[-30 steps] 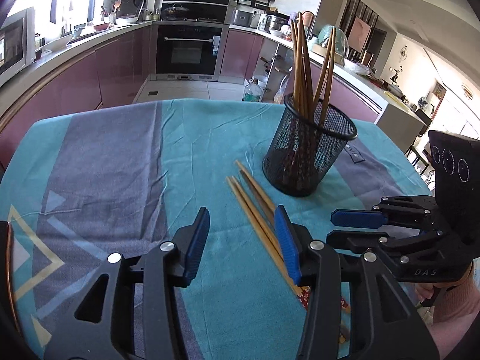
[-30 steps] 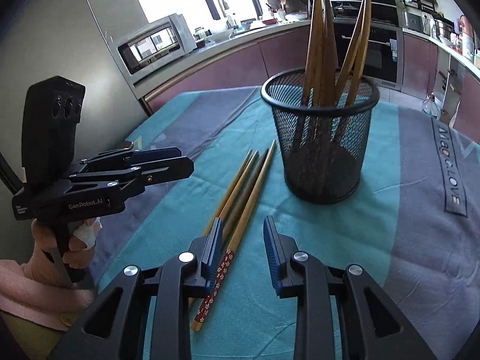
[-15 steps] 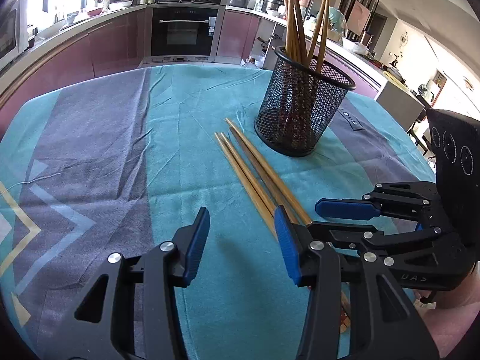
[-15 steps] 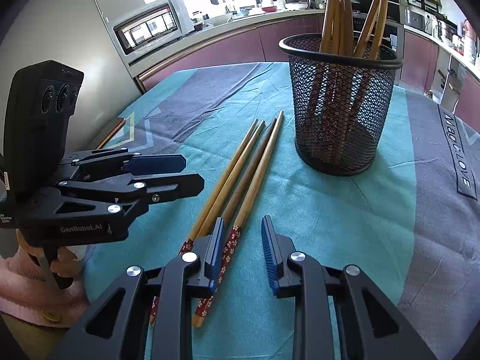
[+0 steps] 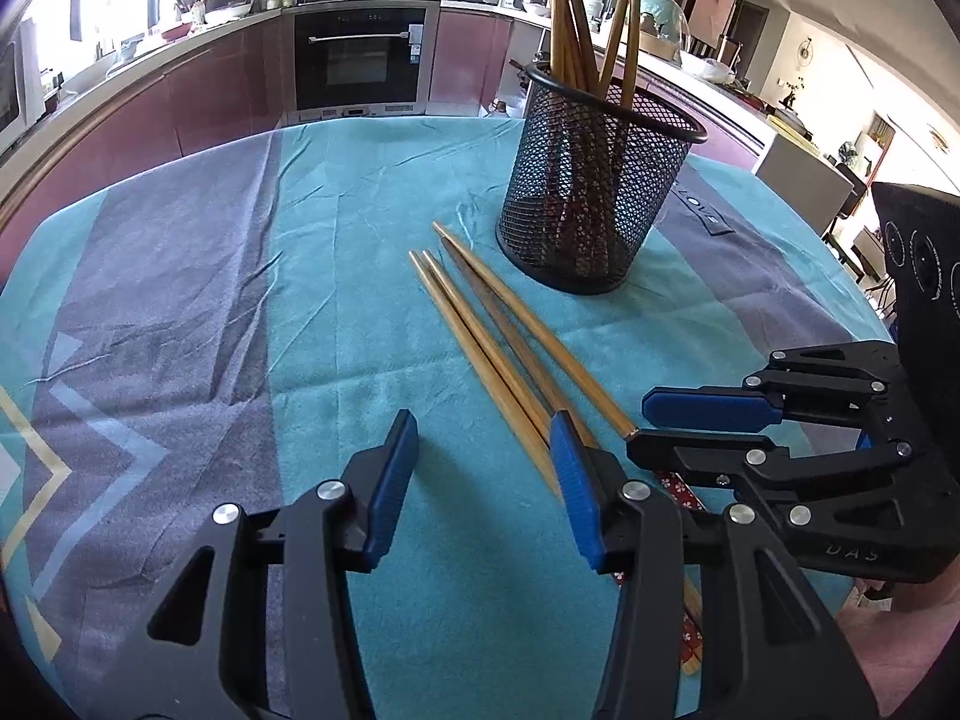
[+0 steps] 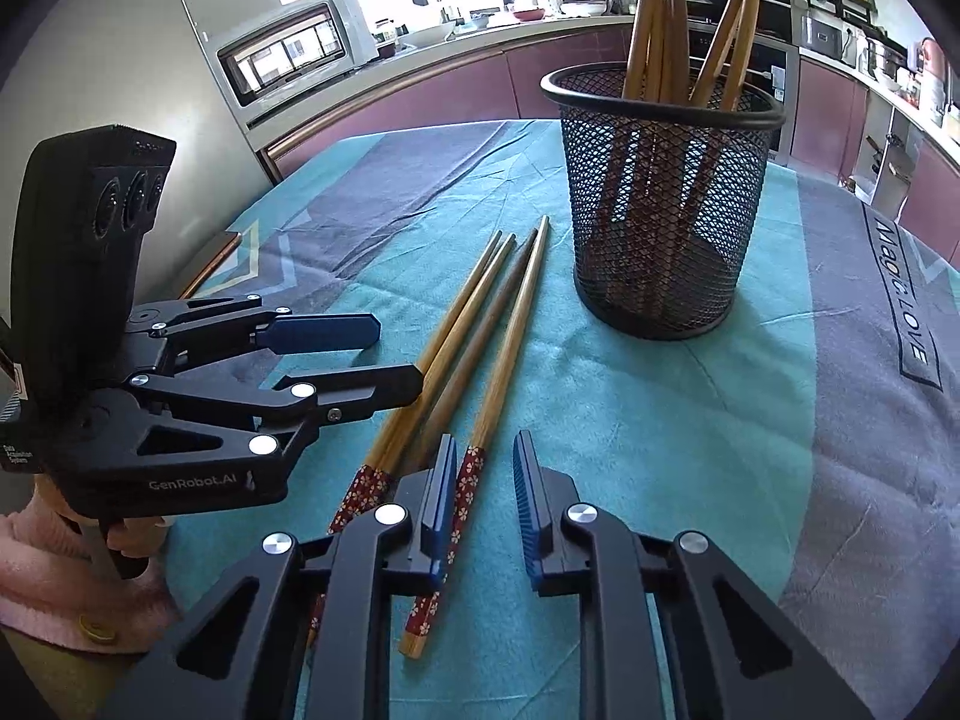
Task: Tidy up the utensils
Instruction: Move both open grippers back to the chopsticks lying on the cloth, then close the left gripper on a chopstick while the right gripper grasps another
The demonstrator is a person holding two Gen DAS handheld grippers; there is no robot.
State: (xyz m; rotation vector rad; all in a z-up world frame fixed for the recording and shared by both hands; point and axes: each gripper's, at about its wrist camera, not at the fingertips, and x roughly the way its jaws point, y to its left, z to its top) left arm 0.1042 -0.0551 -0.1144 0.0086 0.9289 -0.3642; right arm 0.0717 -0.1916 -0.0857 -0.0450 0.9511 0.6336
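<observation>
Several wooden chopsticks (image 5: 480,330) (image 6: 444,360) lie side by side on the cloth, their red floral handles toward me. A black mesh cup (image 5: 594,204) (image 6: 660,210) beyond their tips holds several more, standing upright. My right gripper (image 6: 485,450) (image 5: 639,429) is low over the handles. Its jaws are closing with the rightmost chopstick (image 6: 510,348) between them, and a gap still shows at the right pad. To the left of the chopsticks, my left gripper (image 5: 483,438) (image 6: 399,357) stands open with only cloth between its fingers.
A teal and grey tablecloth (image 5: 210,300) covers the table. Its edge runs close behind the cup, with a kitchen counter, an oven (image 5: 360,60) and a microwave (image 6: 288,54) beyond. A hand in a pink sleeve (image 6: 54,564) holds the left gripper.
The left gripper has come down and forward, so the chopsticks and cup look nearer. The right gripper's jaws have narrowed around the floral-handled chopstick.
</observation>
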